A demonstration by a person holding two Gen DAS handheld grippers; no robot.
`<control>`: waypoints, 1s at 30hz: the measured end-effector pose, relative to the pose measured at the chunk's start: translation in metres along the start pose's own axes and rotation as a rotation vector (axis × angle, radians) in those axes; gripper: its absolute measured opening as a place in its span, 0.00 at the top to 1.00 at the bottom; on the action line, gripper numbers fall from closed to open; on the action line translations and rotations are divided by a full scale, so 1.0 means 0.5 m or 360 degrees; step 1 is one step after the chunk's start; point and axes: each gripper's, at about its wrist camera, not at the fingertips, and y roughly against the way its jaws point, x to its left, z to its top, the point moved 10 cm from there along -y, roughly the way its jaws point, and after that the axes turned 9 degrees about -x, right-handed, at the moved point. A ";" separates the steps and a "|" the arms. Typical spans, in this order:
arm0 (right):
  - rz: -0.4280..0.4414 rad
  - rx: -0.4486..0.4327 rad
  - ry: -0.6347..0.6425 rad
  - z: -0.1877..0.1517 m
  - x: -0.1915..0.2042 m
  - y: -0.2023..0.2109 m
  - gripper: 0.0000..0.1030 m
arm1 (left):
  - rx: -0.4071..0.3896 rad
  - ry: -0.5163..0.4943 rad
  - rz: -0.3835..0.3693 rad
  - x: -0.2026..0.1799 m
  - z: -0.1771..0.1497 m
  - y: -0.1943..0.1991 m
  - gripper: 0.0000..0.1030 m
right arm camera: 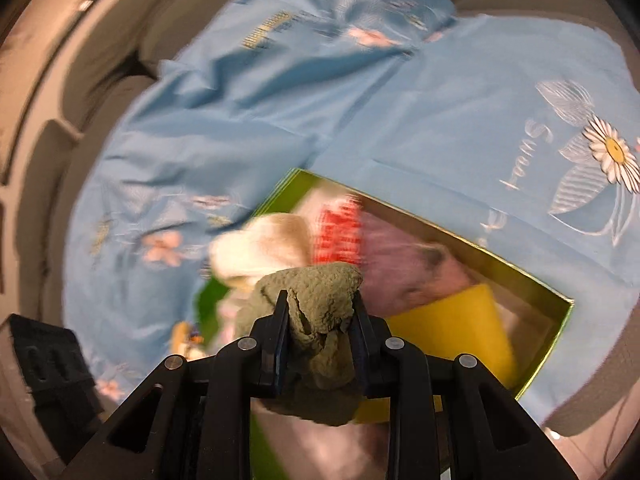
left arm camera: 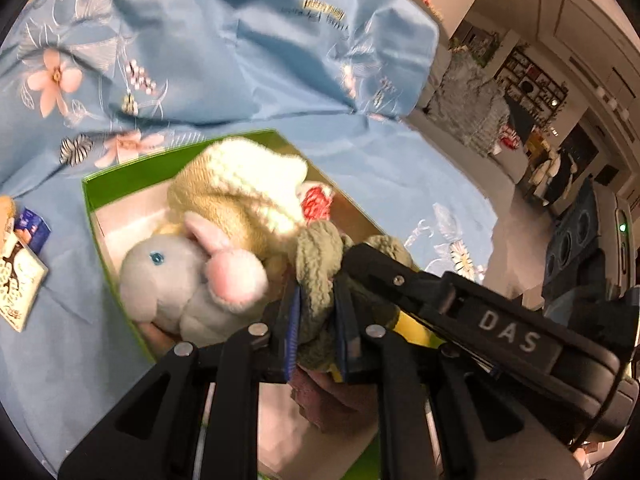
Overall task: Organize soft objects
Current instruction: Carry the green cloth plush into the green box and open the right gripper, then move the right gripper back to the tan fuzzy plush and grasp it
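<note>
Both tools grip one olive-green fleecy cloth (left arm camera: 320, 276) over the green box (left arm camera: 132, 176): our left tool (left arm camera: 318, 332) is clamped on one bunched end, and our right tool (right arm camera: 320, 344) is clamped on another fold of it, its black body crossing the left view just beside the left fingers. We hold the cloth above the near end of the box, which sits on a pale blue flowered sheet (left arm camera: 224, 40). Inside already lie a grey plush rabbit with pink ears (left arm camera: 184, 276) against the left wall, a cream knitted item (left arm camera: 244, 184) toward the far corner, something red and white (left arm camera: 316, 202), a mauve cloth (right arm camera: 400, 256) and a yellow piece (right arm camera: 452, 332). We judge the sorting well along, with this cloth still to be laid in. Small packets (left arm camera: 24, 256) lie on the sheet outside the left wall.
</note>
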 end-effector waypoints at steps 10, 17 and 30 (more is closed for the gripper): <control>-0.0249 0.0028 0.0038 -0.006 -0.064 -0.030 0.71 | 0.0146 0.0009 0.0077 0.019 -0.036 -0.058 0.87; -0.0293 0.0027 0.0081 -0.009 -0.063 -0.032 0.71 | 0.0176 -0.0046 0.0114 0.018 -0.046 -0.058 0.76; -0.0315 -0.0194 0.0113 0.025 -0.029 0.054 0.14 | -0.0007 -0.0056 0.0151 0.022 -0.014 0.045 0.21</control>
